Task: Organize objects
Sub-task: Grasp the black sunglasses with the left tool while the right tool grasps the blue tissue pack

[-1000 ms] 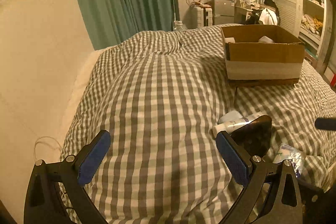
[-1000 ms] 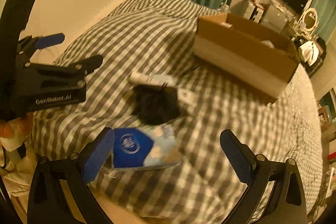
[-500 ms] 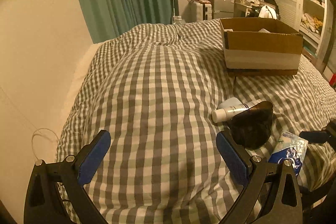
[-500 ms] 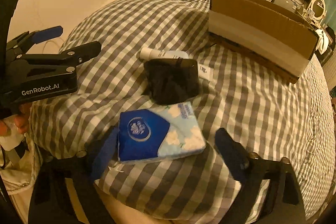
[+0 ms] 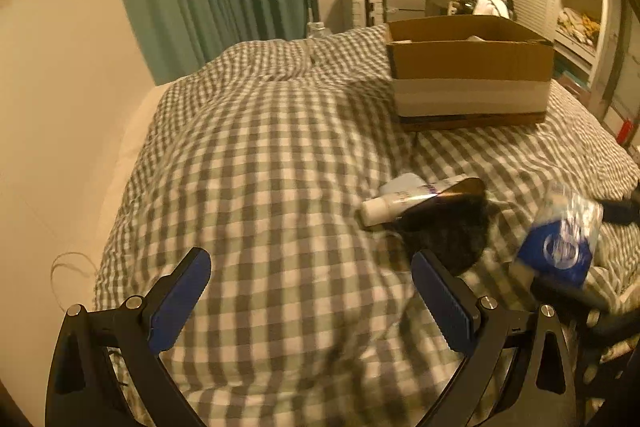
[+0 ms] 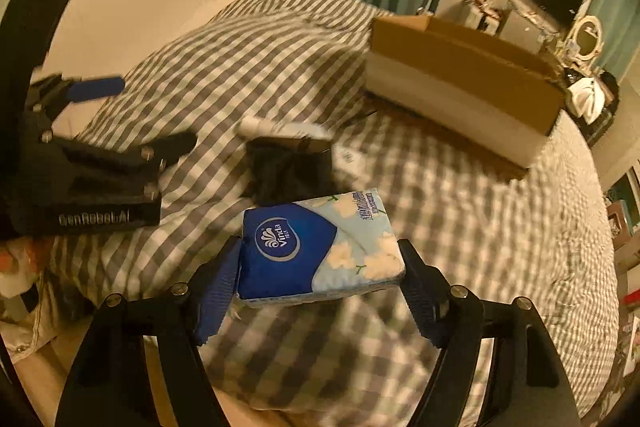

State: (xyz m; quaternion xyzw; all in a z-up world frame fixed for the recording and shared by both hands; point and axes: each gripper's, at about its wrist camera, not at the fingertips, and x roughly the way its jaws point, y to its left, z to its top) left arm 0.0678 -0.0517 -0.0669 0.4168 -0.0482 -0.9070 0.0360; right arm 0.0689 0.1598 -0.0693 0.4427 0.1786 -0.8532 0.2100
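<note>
You are pinching the tissue pack (image 6: 320,247) in your right gripper (image 6: 320,275), lower centre, lifted clear of the bedspread (image 6: 460,211); left gripper (image 5: 308,299) idling spread, empty; next, carry to the cardboard box (image 6: 460,83), upper right.

The right hand-held gripper (image 6: 320,283) has closed on the tissue pack (image 6: 316,251) and lifted it off the bed.

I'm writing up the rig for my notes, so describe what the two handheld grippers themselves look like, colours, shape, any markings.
Both are matte black frames with silver screw heads, each arm ending in a ribbed blue pad. The left gripper and right gripper share this V-shaped two-finger build. From the right wrist view, the left gripper's body bears white "GenRobot.AI" lettering. No cables are visible on either.
</note>
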